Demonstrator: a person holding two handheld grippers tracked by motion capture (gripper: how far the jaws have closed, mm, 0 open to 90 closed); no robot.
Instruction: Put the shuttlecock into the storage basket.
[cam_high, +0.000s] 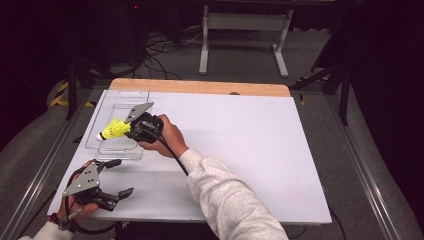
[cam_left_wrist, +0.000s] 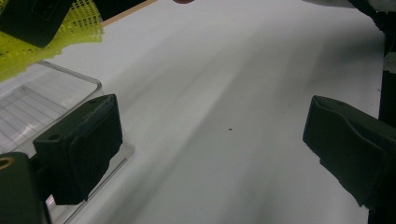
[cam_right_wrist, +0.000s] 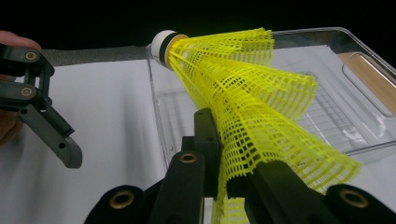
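A yellow mesh shuttlecock with a white cork tip hangs over the near part of a clear plastic tray at the table's left. My right gripper is shut on its skirt, cork pointing left. In the right gripper view the jaws pinch the yellow skirt at its wide end, with the tray beneath and beyond. My left gripper rests open near the front left corner, nothing between its jaws. In the left gripper view its wide-apart fingers frame bare table, the tray's corner and the skirt at upper left.
The white table top stretches right of the right hand. A wooden strip runs along the far edge. Beyond it are a grey floor, cables and a white stand. The other hand's open gripper sits left of the tray.
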